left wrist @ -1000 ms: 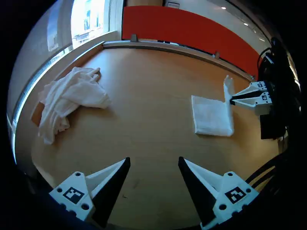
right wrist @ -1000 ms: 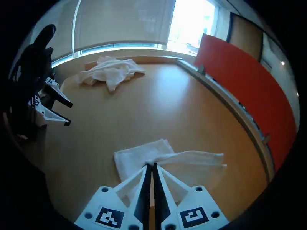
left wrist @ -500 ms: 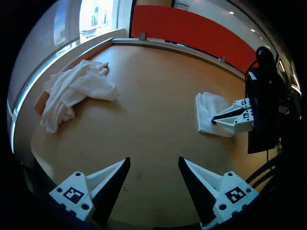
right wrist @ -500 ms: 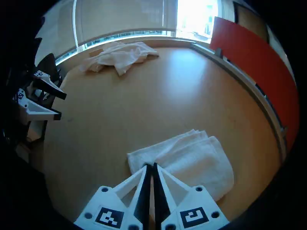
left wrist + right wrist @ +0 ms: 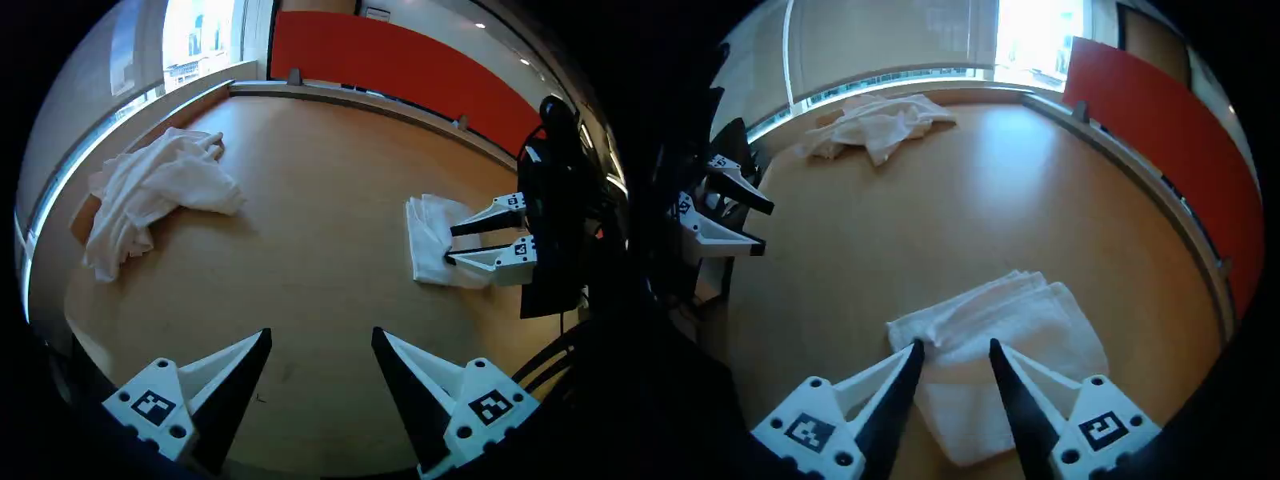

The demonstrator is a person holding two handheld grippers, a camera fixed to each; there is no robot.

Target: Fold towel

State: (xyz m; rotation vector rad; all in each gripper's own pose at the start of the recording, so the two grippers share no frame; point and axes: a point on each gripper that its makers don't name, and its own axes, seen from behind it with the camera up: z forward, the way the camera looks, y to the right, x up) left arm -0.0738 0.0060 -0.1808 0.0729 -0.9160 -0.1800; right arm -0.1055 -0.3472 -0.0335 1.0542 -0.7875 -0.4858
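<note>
The towel lay folded in a compact stack on the table at the parted tips of the right gripper, seemingly finished, while the left gripper hung wide and empty, well apart from a crumpled heap.

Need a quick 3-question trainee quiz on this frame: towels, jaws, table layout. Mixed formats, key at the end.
1. True or false: the right gripper has its jaws shut on the folded white terry towel.
2. Where does the crumpled white cloth pile lie? A) near the window edge of the light wooden table. B) on top of the folded towel. C) under the right gripper.
3. Fill in: the left gripper has its jaws ____.

Key: 1 false, the jaws stand open over the towel. 2 A. 3 open.
</note>
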